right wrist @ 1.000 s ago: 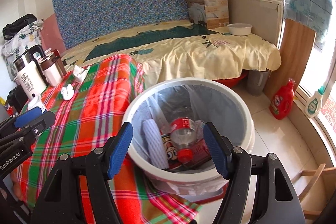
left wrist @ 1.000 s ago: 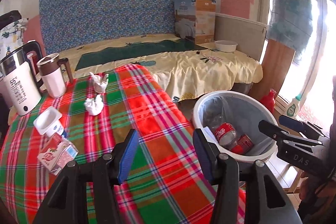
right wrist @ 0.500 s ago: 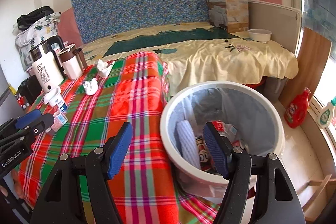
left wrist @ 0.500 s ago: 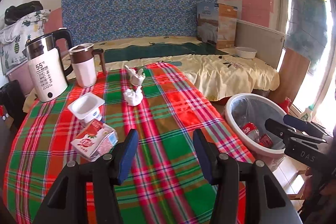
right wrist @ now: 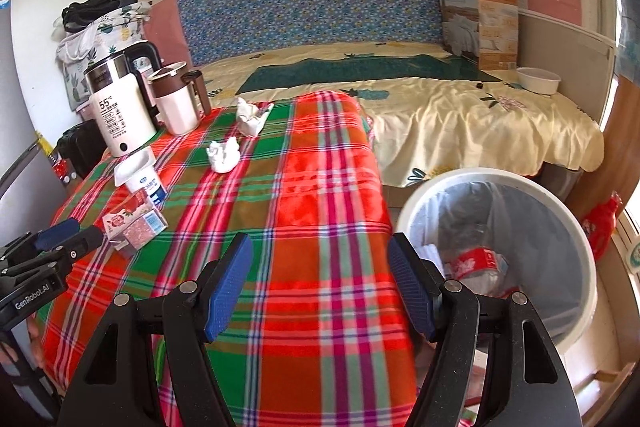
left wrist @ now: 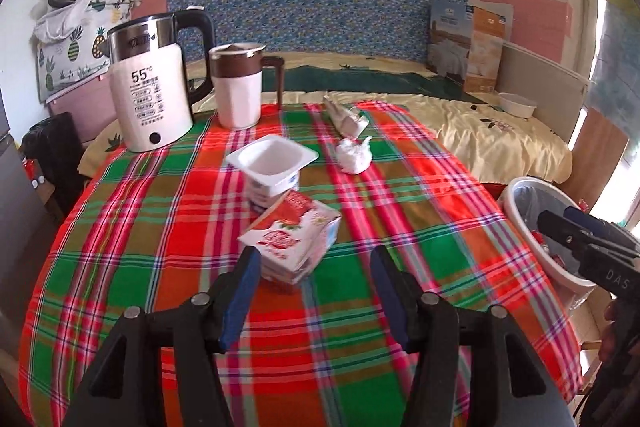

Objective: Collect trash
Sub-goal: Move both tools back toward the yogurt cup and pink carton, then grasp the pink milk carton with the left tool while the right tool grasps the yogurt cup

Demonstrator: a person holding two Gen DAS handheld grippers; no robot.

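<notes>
Two tools hang over the counter [left wrist: 120, 247] with its bright checked cloth. Beside it on the floor stands the white bin [right wrist: 424, 203], trash already inside. The right tool [right wrist: 320, 283] is spread wide and holds nothing. The left tool [left wrist: 314, 287] is opening, its tips just short of the strawberry milk carton [left wrist: 292, 239]. Behind sit the yogurt cup [left wrist: 272, 167] and two crumpled tissues [left wrist: 354, 157].

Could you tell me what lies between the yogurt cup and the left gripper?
In the left wrist view, the strawberry milk carton lies between the yogurt cup and the opening left gripper.
</notes>
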